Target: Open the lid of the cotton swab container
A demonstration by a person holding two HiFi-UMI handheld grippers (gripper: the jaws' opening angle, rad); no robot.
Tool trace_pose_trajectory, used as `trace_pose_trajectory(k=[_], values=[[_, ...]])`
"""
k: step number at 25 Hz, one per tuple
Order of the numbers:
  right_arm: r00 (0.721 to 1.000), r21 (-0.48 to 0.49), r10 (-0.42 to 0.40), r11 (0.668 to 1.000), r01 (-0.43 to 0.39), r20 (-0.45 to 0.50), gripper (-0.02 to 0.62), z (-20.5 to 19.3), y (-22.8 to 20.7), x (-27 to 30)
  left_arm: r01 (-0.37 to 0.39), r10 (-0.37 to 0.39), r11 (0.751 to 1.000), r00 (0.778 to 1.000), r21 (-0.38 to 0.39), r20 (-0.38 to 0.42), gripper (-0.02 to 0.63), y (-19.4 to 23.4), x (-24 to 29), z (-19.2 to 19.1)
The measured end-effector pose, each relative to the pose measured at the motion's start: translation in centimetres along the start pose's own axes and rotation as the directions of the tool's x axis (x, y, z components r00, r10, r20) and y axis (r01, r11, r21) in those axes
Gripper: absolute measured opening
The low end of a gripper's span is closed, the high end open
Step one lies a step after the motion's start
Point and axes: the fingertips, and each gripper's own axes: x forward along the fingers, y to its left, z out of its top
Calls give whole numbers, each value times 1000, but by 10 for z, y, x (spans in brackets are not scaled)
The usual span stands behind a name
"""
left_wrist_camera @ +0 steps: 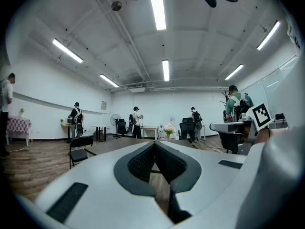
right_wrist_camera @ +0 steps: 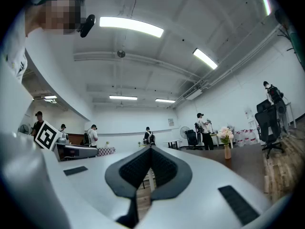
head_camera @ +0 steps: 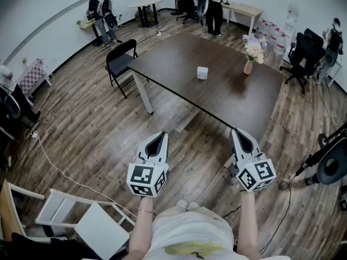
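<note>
A small white cotton swab container (head_camera: 202, 72) stands near the middle of the dark brown table (head_camera: 227, 99), far ahead of both grippers. My left gripper (head_camera: 160, 136) is held over the wood floor, short of the table's near edge, its jaws shut and empty. Level with it, my right gripper (head_camera: 238, 131) hovers by the table's near corner, also shut on nothing. In the left gripper view the gripper (left_wrist_camera: 155, 144) points at the table edge; in the right gripper view the gripper (right_wrist_camera: 150, 149) does the same. The container does not show in either gripper view.
A vase of flowers (head_camera: 252, 52) stands at the table's right side. A black folding chair (head_camera: 120, 63) sits at its left end. White chairs (head_camera: 81, 215) lie near my left, office chairs (head_camera: 303, 53) and a tripod stand (head_camera: 325, 156) to the right. Several people stand at the far wall.
</note>
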Motion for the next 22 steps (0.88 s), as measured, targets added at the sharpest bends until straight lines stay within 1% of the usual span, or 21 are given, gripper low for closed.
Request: trace_pose_trajectory(k=[8,14,18,22], values=[[1000,11,-5,1000,5,-9,21,-2,-8,-1,-3,3,1000,1000,0,-11,25,-3,4,-3],[1000,48,-8,999,9,-6,21,-9,-15,-3,-7,7,1000,1000,-5,-14,25,-10,5,-10],[1000,57,13,998,-12,-6,21,-10,-15,3,-15,15,1000,1000,-24,-26,25,-13,8,-15],[1000,72,15,997,-13,-24,21,-17,-19,15,-16,14,999,999,-28,-46,25,-9,18,-20]])
